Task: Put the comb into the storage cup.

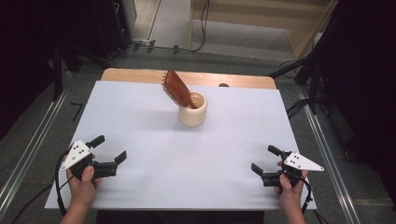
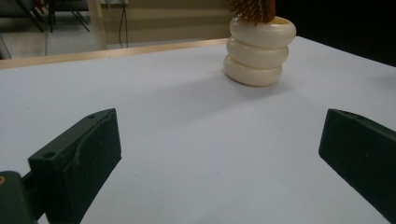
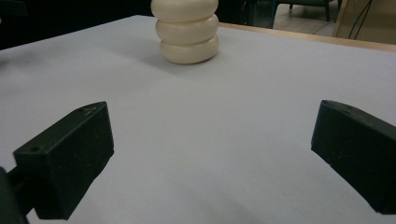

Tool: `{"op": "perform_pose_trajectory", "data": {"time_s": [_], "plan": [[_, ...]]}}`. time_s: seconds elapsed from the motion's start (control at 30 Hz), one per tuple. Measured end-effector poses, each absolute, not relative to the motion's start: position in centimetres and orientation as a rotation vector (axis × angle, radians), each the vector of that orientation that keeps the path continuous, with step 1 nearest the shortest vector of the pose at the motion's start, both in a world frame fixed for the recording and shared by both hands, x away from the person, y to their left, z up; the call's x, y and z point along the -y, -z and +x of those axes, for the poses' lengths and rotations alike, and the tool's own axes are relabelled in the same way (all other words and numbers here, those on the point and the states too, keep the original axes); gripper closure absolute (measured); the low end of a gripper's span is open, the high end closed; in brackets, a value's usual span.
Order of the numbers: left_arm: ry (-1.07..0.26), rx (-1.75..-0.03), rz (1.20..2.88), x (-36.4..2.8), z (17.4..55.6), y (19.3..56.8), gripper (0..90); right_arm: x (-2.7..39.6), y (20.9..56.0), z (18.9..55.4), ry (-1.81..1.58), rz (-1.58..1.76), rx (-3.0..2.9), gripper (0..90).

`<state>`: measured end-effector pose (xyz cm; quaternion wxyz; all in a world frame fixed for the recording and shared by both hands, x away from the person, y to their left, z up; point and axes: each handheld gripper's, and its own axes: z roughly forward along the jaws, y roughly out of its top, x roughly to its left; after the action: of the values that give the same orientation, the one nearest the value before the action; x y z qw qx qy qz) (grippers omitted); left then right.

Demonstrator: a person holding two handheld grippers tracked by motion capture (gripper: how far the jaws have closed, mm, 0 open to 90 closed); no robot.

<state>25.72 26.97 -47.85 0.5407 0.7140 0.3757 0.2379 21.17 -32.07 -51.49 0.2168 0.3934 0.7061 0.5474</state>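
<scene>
Bench (image 1: pixel 140 126): flat, matte white sheet over a wooden top. Cream holder (image 1: pixel 193 108): three stacked rounded rings, smooth, toward 12 o'clock of centre. Wooden hairbrush (image 1: pixel 178 88): glossy brown paddle, bristled, leaning toward 11 o'clock from the holder. Left gripper (image 1: pixel 111 149) at 8 o'clock, right gripper (image 1: pixel 263 159) at 4 o'clock: black blocky fingers spread, pinching nothing, well apart from the holder.

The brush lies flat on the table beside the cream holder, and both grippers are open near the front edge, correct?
Not quite. The brush does not lie flat beside the holder: it stands in it, head up and leaning left, as the high view shows. The rest holds: the left gripper and right gripper are both open near the front edge of the table.
</scene>
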Motion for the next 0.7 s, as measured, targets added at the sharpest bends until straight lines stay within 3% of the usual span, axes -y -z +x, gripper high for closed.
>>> {"op": "perform_pose_trajectory", "data": {"time_s": [0.7], "plan": [[-0.615, -0.934, 1.730, -31.2, 24.1, 48.1, 0.0, 32.1, 51.6, 21.3, -1.511, 1.090, -1.957, 0.0]]}}
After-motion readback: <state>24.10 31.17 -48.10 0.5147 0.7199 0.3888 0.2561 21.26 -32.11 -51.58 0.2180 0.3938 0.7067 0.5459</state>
